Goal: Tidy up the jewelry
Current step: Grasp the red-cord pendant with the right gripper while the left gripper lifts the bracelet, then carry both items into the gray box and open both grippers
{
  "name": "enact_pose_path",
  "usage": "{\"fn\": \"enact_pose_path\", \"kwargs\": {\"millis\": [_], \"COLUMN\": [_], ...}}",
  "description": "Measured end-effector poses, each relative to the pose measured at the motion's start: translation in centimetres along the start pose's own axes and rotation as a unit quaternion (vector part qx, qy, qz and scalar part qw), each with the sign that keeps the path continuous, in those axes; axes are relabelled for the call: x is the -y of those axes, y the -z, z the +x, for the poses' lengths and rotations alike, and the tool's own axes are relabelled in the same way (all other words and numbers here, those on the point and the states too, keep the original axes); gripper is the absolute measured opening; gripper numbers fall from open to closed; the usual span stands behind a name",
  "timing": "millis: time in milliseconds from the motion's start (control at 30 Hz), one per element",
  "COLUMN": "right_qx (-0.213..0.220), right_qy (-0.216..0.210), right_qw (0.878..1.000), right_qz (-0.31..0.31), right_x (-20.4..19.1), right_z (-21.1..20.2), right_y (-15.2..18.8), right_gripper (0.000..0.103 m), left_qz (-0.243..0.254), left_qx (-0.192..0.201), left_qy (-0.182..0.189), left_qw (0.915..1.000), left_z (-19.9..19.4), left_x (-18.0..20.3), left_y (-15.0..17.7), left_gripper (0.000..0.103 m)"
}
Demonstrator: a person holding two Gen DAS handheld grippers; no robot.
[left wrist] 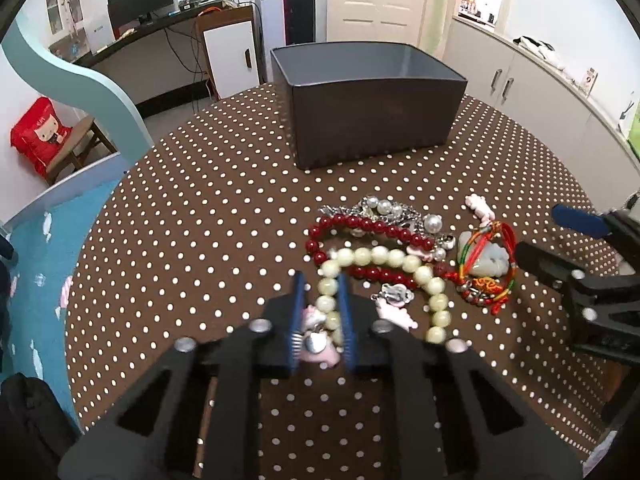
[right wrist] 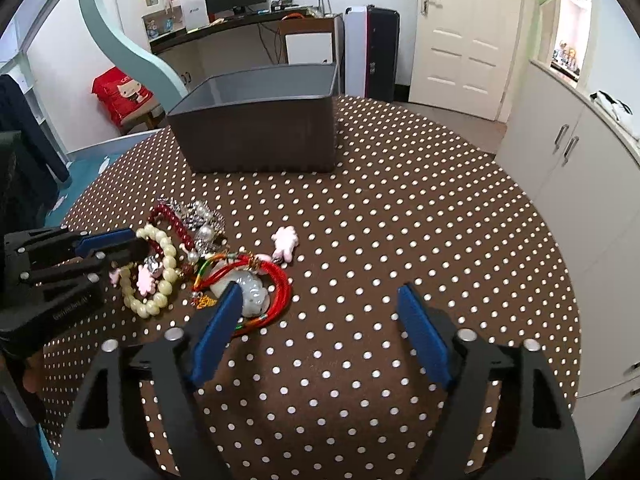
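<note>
A pile of jewelry lies on the dotted tablecloth: a cream bead bracelet (left wrist: 400,258), a dark red bead bracelet (left wrist: 372,226), a silver pearl piece (left wrist: 384,208), red cord bracelets with a pale jade pendant (left wrist: 486,258) and pink charms (right wrist: 285,242). My left gripper (left wrist: 322,280) is shut on the cream bracelet's near end together with a pink cat charm (left wrist: 316,322). My right gripper (right wrist: 320,296) is open and empty, its left finger over the jade pendant (right wrist: 250,290). An open dark grey box (left wrist: 372,92) stands behind the pile.
The round table (right wrist: 400,220) has a brown polka-dot cloth. White cabinets (right wrist: 568,152) stand to the right, a blue bed frame (left wrist: 48,240) to the left, a desk and door behind.
</note>
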State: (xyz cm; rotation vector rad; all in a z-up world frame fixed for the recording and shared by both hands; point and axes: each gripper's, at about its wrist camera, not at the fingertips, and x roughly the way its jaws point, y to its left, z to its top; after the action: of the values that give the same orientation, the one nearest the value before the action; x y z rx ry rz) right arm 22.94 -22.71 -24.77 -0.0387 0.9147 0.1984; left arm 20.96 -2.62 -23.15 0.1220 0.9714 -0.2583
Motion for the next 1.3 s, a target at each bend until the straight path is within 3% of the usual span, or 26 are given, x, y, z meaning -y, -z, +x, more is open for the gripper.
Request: {"fn": "enact_pose_path", "kwargs": {"millis": [167,400,600,667,733,833,1000,1300], "right_qx": [-0.006,-0.011,-0.020,-0.023,-0.031,-0.028,0.017,0.093], "right_qy": [-0.012,-0.014,-0.049,-0.063,-0.068,-0.084,-0.100,-0.110], "right_qw": [1.000,1.000,0.999,0.998,0.997,0.996,0.995,0.990], "right_qz": [-0.007,-0.020,-0.011,-0.006,-0.005,0.008,0.012,-0.007], "right_x": [-0.7,-1.3,-1.3,-1.2,-1.2,-0.9,-0.7,-0.9], "right_z": [0.1,0.6,1.2,1.2,1.4,1.0,-3.1,-9.0], "right_y": [0.0,-0.8,-1.8,-1.8,-1.5,-1.2,-1.9,-6.3], "right_gripper": [0.053,0.038,0.019,0.005,0.001,0.001,0.001,0.001], "left_qz": [-0.025,-0.045,-0.038,-0.038,-0.035,-0.030,-0.023,0.001], "left_qx": [0.019,0.038,0.043,0.042,0.044,0.047,0.062,0.102], "left_qy": [0.030,0.093,0.093,0.091,0.096,0.094,0.106,0.140], "left_qw": [0.9991,0.9940,0.9940,0.9943,0.9938,0.9940,0.9922,0.9850], "left_z": [-1.9,-4.9,-5.9,-6.0,-6.2,-6.5,-8.2,-12.2], "left_x": [-1.8,-2.7,-2.4,-2.4,-2.4,-2.0,-1.5,-0.4], "left_y": [0.2,0.5,0.6,0.6,0.3,0.1,-0.6,-4.9], "left_gripper": [0.010,0.010,0.010,0.010,0.010,0.010,0.010,0.010]}}
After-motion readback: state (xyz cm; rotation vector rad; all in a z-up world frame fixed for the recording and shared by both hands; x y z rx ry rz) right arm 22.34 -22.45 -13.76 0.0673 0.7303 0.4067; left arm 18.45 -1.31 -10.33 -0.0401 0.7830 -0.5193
